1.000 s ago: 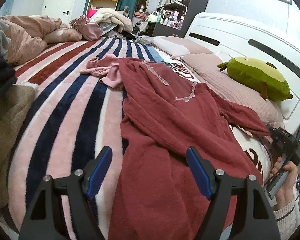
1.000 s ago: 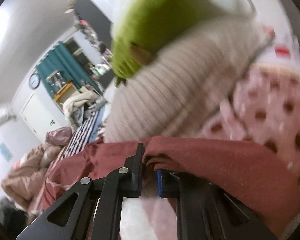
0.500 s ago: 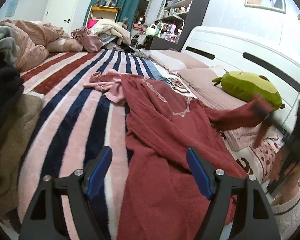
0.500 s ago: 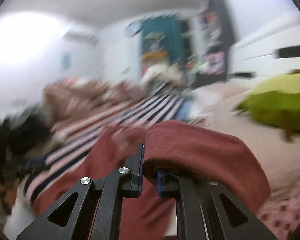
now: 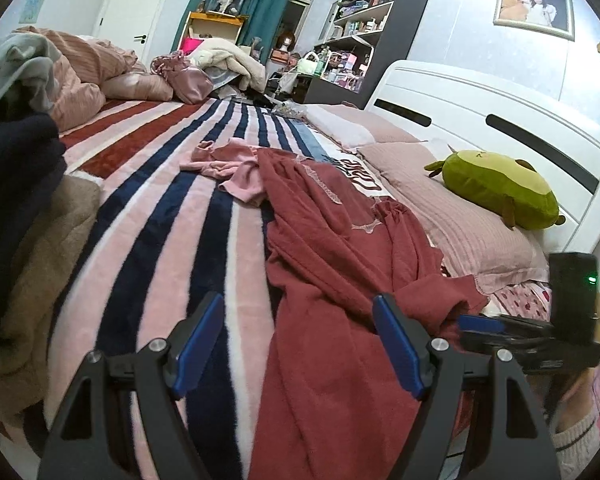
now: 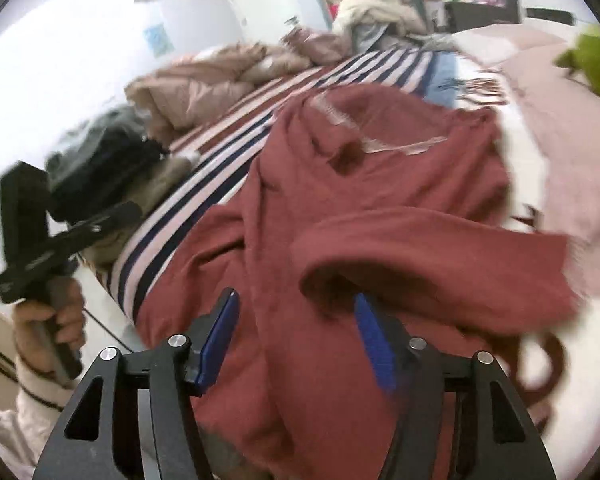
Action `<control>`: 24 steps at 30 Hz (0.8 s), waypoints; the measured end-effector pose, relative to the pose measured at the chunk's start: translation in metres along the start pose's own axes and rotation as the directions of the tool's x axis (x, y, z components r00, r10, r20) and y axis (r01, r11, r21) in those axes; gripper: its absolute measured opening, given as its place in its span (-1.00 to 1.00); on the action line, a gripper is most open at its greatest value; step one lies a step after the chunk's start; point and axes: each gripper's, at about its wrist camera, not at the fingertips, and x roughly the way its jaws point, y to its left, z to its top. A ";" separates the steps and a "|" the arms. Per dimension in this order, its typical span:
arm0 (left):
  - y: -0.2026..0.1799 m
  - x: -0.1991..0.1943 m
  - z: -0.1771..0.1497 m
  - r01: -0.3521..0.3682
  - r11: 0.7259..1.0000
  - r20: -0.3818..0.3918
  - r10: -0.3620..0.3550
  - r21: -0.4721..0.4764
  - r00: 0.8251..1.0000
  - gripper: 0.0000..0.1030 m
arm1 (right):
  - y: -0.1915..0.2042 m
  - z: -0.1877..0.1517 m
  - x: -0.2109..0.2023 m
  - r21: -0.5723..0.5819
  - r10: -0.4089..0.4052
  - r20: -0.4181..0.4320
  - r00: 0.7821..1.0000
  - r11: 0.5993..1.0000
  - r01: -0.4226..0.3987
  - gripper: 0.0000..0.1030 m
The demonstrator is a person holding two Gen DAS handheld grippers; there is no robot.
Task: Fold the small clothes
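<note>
My right gripper [image 6: 296, 340] has its blue fingers [image 6: 220, 336] spread wide, holding nothing. A red sleeve [image 6: 432, 256] droops over one finger. My left gripper [image 5: 300, 344] is wide too, hanging above the red dress [image 5: 332, 264]. The dress lies long and crumpled on the striped blanket [image 5: 160, 220] of the bed. A small pink garment [image 5: 236, 168] touches its far end. A green plush toy [image 5: 496, 188] rests on a pillow [image 5: 452, 220] near the headboard.
</note>
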 end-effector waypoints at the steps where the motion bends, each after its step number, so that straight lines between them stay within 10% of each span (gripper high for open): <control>1: -0.003 0.001 0.000 0.003 1.000 0.000 -0.003 0.005 1.000 0.42 | -0.008 0.004 -0.008 0.036 -0.017 0.014 1.000 0.999 0.016 0.15; 6: -0.013 0.003 0.002 0.021 1.000 0.001 -0.021 0.016 1.000 0.42 | -0.081 -0.012 -0.044 0.327 -0.113 0.061 0.992 0.941 0.087 0.25; 10: -0.018 0.002 0.003 0.011 1.000 0.000 -0.011 0.028 1.000 0.42 | -0.123 -0.011 -0.025 0.450 -0.013 0.111 0.994 0.892 -0.039 0.17; 12: -0.018 0.000 0.003 0.000 0.999 -0.001 0.000 0.034 1.000 0.42 | -0.130 -0.003 -0.018 0.462 -0.065 0.131 0.989 0.887 -0.003 -0.12; 14: -0.019 -0.001 0.004 -0.014 0.999 -0.001 0.014 0.037 1.000 0.42 | -0.127 0.003 -0.014 0.462 -0.134 0.124 0.983 0.885 0.063 -0.86; 19: -0.018 -0.004 0.007 -0.024 0.999 0.010 0.024 0.040 1.000 0.42 | -0.096 0.012 -0.033 0.358 -0.171 0.224 0.959 0.930 0.082 -0.93; 24: -0.015 -0.011 0.010 -0.021 0.999 0.039 0.020 0.037 0.999 0.42 | -0.045 0.038 -0.057 0.195 -0.024 0.362 0.932 0.980 -0.051 -0.94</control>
